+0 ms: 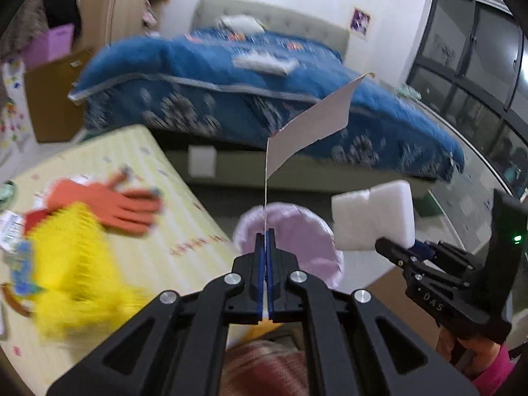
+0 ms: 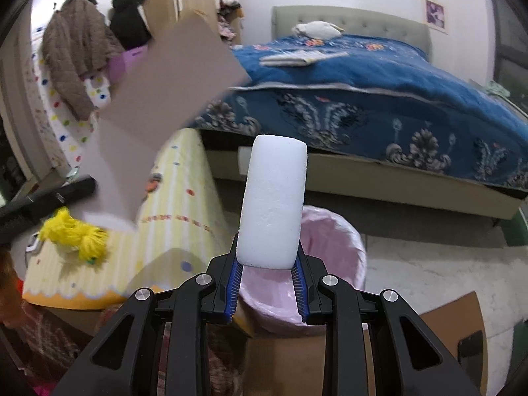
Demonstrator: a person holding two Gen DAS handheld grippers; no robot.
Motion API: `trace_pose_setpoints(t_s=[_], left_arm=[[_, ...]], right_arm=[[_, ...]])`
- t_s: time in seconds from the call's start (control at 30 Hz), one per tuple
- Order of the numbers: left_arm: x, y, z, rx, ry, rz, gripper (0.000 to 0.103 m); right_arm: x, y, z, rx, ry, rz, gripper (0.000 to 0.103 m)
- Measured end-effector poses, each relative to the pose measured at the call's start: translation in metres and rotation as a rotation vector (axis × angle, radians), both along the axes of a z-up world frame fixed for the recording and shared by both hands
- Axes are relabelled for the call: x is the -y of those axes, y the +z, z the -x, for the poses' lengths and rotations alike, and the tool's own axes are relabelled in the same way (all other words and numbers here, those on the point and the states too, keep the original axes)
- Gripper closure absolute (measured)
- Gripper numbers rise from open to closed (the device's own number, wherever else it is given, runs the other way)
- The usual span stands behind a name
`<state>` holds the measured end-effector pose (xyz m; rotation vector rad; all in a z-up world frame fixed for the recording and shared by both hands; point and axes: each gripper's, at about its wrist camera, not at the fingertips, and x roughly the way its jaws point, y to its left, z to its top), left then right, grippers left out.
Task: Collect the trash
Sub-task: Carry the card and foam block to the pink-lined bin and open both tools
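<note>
**Op A:** My left gripper (image 1: 265, 236) has its jaws pressed together on a thin, creased sheet of grey cardboard (image 1: 310, 128), which stands up edge-on from the pinch. My right gripper (image 2: 268, 264) is clamped on a white rounded block of foam (image 2: 274, 201). Both pieces hang in the air over the bin with the pale pink plastic liner (image 2: 346, 250), neither one inside yet.

**Op B:** So how far along would you say we are?

**Op A:** Midway, I'd judge: two pieces picked up, the drop still to do. The bin looks empty from what I can see of it. On the yellow striped mat (image 1: 184, 204), near its left edge, lie an orange glove (image 1: 115, 203) and something fluffy and yellow (image 1: 69, 264); too blurred to tell whether they're trash.

**Op B:** And the pieces themselves?

**Op A:** The foam is clean and smooth-edged. The cardboard is folded, ragged at one corner.
</note>
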<state>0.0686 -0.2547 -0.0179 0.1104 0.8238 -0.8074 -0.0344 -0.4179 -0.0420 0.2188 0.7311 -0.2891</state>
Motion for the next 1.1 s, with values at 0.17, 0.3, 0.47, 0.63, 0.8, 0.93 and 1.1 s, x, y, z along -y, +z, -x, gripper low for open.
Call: trace_pose_setpoints(t_s=[0.17, 0.3, 0.47, 0.63, 0.8, 0.93, 1.1], left_arm=[[0.042, -0.026, -0.004, -0.048, -0.045, -0.051, 0.103], [0.065, -0.036, -0.012, -0.069, -0.056, -0.068, 0.103], [0.09, -0.046, -0.026, -0.083, -0.075, -0.099, 0.103], [0.098, -0.058, -0.036, -0.1, -0.055, -0.111, 0.055], [0.075, -0.052, -0.038, -0.077, -0.031, -0.106, 0.053], [0.044, -0.042, -0.033, -0.034, -0.001, -0.118, 0.053], [0.009, -0.025, -0.02, -0.004, 0.014, -0.099, 0.046]], right_arm=[[0.019, -0.016, -0.002, -0.03, -0.044, -0.014, 0.075], [0.034, -0.025, -0.01, -0.045, -0.067, -0.022, 0.075], [0.046, -0.035, -0.021, -0.058, -0.081, -0.03, 0.075], [0.057, -0.054, -0.034, -0.077, -0.104, -0.035, 0.058], [0.062, -0.063, -0.027, -0.1, -0.125, -0.06, 0.057], [0.058, -0.055, -0.014, -0.084, -0.132, -0.074, 0.057], [0.041, -0.035, -0.011, -0.049, -0.1, -0.072, 0.057]])
